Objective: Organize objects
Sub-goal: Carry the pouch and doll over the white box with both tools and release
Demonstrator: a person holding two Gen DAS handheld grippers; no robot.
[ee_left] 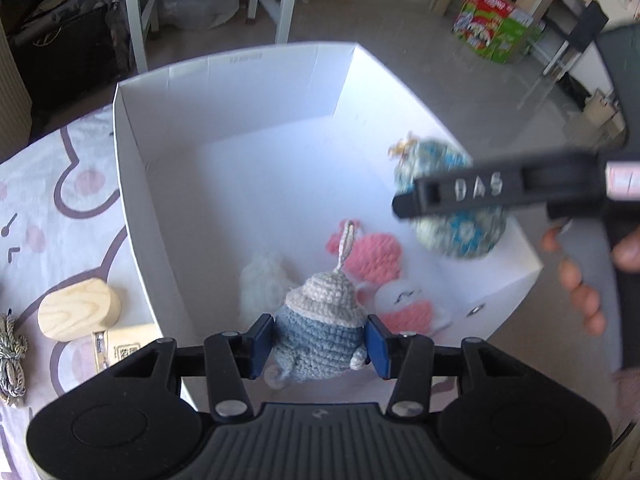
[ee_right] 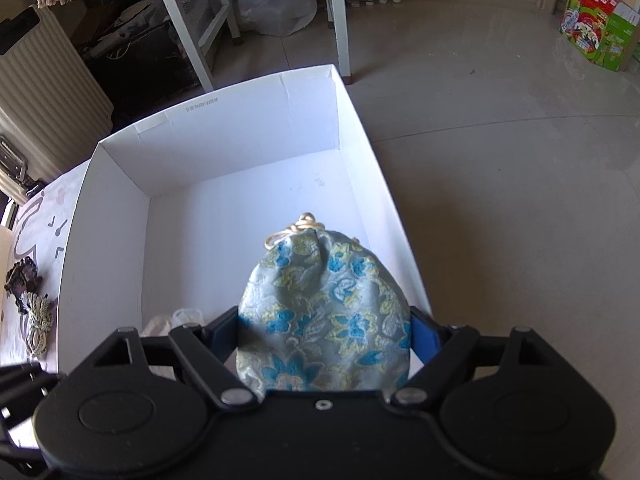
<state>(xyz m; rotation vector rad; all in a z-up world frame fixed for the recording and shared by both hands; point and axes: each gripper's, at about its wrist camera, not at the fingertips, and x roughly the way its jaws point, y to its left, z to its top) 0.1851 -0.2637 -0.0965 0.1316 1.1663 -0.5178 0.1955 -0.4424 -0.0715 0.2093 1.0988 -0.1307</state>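
My left gripper [ee_left: 320, 346] is shut on a blue-and-grey crochet doll [ee_left: 320, 328] with a loop on top, held above the near end of the white cardboard box [ee_left: 168, 92]. Inside the box lie a pink crochet toy [ee_left: 374, 256], a white-and-pink doll [ee_left: 404, 304] and a white fluffy piece [ee_left: 262, 286]. My right gripper [ee_right: 326, 336] is shut on a floral brocade pouch [ee_right: 324, 312] with a gold knot, over the right side of the box [ee_right: 256, 120]. The left wrist view shows that pouch [ee_left: 460, 236] and the right gripper's finger [ee_left: 480, 190] blurred.
Left of the box on the patterned cloth [ee_left: 60, 216] lie a wooden block [ee_left: 80, 308], a tagged wooden piece [ee_left: 120, 346] and coiled cords [ee_left: 12, 356]. The right wrist view shows the cords [ee_right: 38, 320] and a dark bundle [ee_right: 22, 276]. A person's fingers [ee_left: 576, 276] hold the right gripper. Floor lies right of the box.
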